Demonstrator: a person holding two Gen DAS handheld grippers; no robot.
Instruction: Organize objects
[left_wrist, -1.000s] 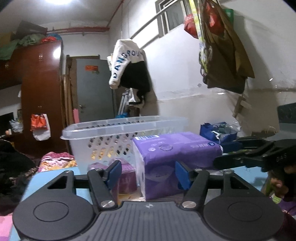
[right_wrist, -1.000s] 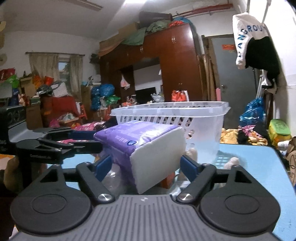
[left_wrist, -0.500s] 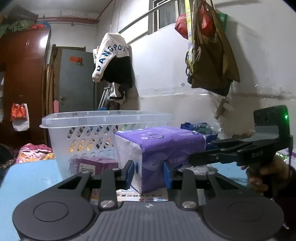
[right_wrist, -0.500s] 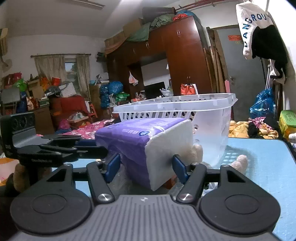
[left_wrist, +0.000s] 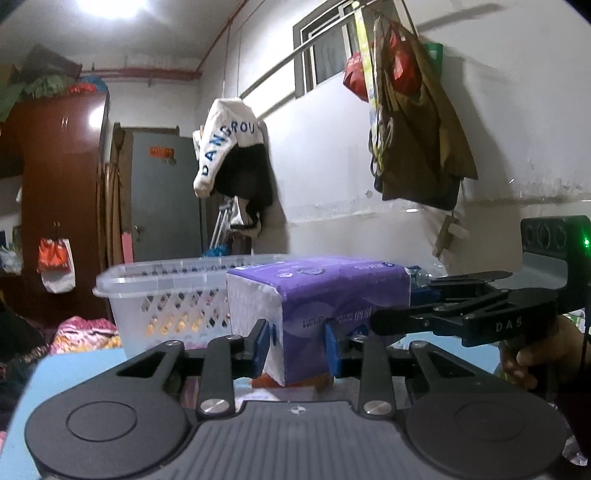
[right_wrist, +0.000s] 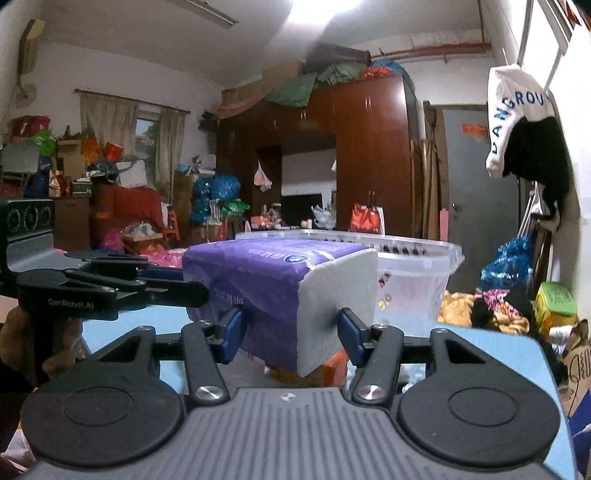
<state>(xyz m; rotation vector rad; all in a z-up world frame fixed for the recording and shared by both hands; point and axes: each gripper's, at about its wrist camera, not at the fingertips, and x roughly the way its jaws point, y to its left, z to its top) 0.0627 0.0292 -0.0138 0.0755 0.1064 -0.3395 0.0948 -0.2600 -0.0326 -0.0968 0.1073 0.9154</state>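
A purple tissue pack (left_wrist: 325, 291) with white ends hangs between both tools, just above the blue table (left_wrist: 74, 373). My left gripper (left_wrist: 295, 345) is shut on its near lower corner, a blue pad pressing each side. From the opposite end, my right gripper (right_wrist: 290, 336) pinches the pack (right_wrist: 258, 273); its jaws are closing, with both pads against the wrapper. A clear plastic basket (left_wrist: 159, 280) with perforated walls stands right behind the pack, and its rim (right_wrist: 417, 258) is about level with the pack's top.
An orange box (right_wrist: 332, 365) lies on the table (right_wrist: 480, 343) under the pack. A hand (left_wrist: 532, 365) grips the right tool's handle. Bags and a jacket hang on the white wall; a wardrobe and piled clutter fill the room beyond.
Both grippers have narrowed from wide open onto the purple pack. The pack has come up off the table and now sits higher against the basket.
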